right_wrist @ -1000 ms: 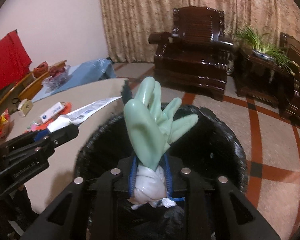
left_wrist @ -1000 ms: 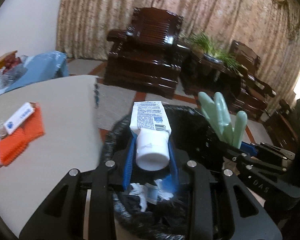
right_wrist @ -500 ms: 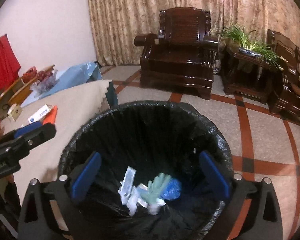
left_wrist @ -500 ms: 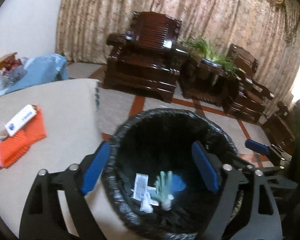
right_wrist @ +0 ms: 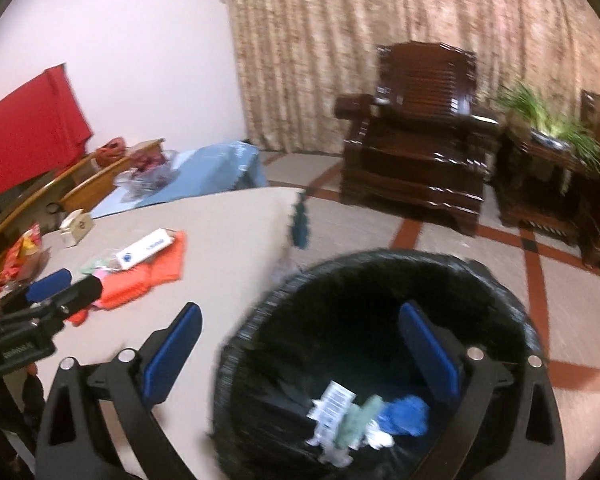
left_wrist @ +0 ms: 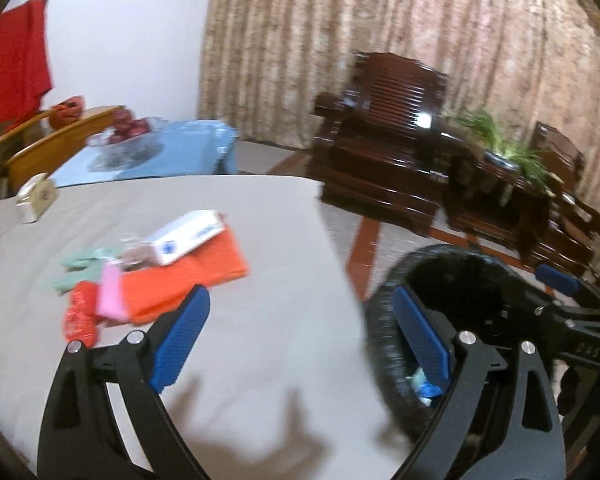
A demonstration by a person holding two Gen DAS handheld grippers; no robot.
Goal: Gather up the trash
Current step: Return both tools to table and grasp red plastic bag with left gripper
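Observation:
A black-lined trash bin [right_wrist: 496, 280] stands beside the beige table [left_wrist: 268, 320]; it also shows in the left wrist view [left_wrist: 460, 256]. Inside lie a white tube [right_wrist: 332, 404], a pale green glove [right_wrist: 360, 420] and a blue scrap [right_wrist: 408, 416]. My left gripper [left_wrist: 300, 340] is open and empty over the table edge. My right gripper [right_wrist: 300, 356] is open and empty over the bin's left rim. On the table lie an orange cloth [left_wrist: 196, 272], a white box [left_wrist: 184, 236], a green glove [left_wrist: 80, 268], and red and pink wrappers [left_wrist: 92, 308].
A small cardboard box [left_wrist: 36, 196] sits at the table's far left. A blue-covered table with fruit [left_wrist: 156, 152] stands behind. Dark wooden armchairs [left_wrist: 384, 156] and a plant stand [left_wrist: 500, 184] line the curtain wall. Tiled floor lies right of the bin.
Both grippers opened and dropped the tube and green glove into the bin. Both have since swung left, the left one now over the table.

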